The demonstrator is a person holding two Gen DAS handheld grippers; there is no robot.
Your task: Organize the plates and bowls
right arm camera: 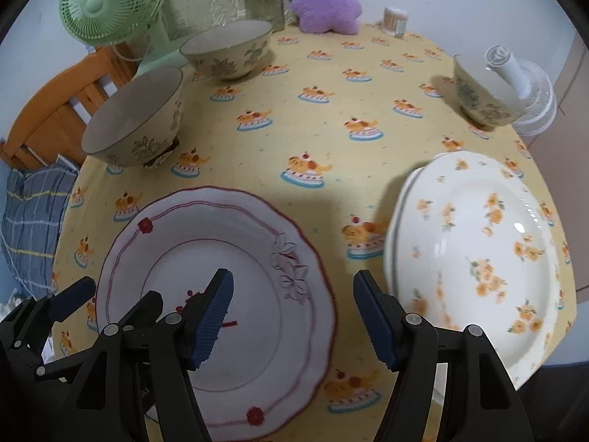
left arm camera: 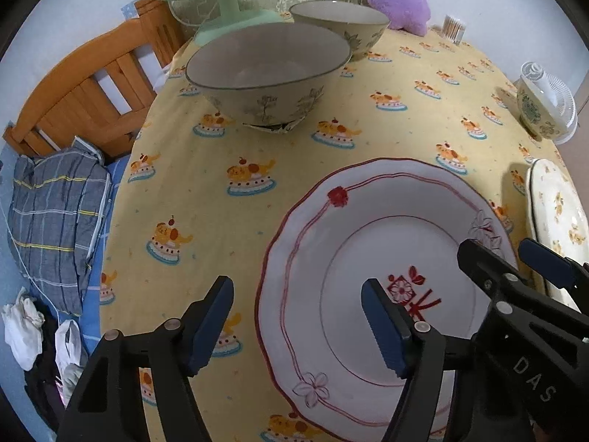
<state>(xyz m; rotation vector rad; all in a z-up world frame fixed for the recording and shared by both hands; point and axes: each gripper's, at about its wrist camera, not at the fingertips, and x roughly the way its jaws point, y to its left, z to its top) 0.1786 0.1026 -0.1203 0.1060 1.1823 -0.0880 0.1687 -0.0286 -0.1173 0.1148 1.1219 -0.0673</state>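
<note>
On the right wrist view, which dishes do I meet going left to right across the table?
Nearest large bowl → red-trimmed plate → second large bowl → orange-flower plate → small green-patterned bowl. The two plates lie near, the bowls farther back.

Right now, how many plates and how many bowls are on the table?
Plates: 2, the red-trimmed plate and the orange-flower plate, which may sit on another.
Bowls: 3, the near bowl, the far bowl, the small bowl.
Total: 5
</note>
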